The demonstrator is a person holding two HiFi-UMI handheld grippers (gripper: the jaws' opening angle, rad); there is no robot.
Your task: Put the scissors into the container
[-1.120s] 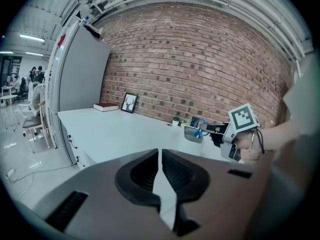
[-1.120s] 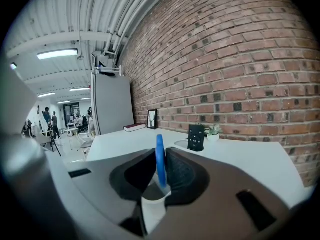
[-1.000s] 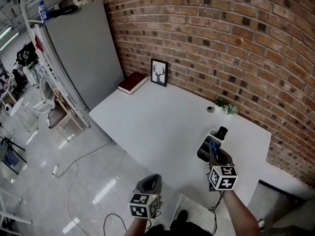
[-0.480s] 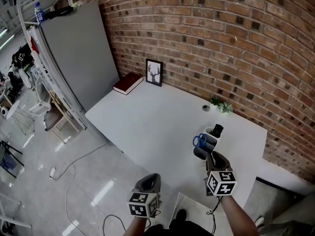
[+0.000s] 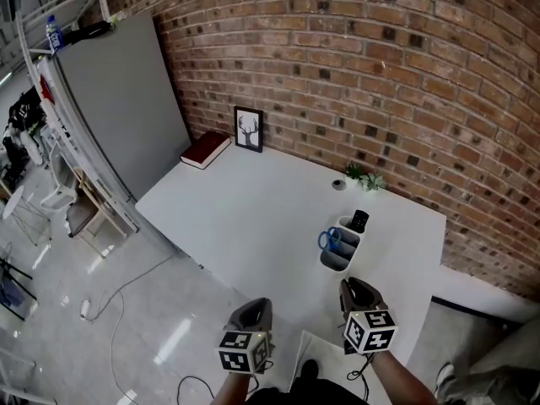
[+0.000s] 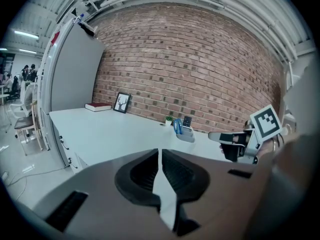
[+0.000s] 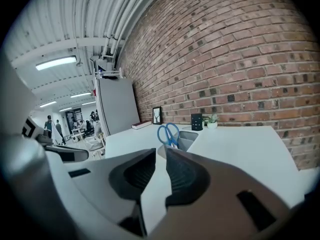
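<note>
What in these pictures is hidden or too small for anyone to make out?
- Scissors blades: hidden inside the container in every view; only the blue handles show.
- Black item in the container's back compartment: too small in the head view to identify, and the gripper views show it no more clearly.
- Red book cover: too small to read in the head view.

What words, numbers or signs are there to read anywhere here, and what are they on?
No text here can be read.
The framed picture: a deer drawing, no words.
The red book: cover too small to read.
The bottle at top left: blue label, too small to read.
The cubes on the left tongs and right tongs: black-and-white square patterns, no letters.
</note>
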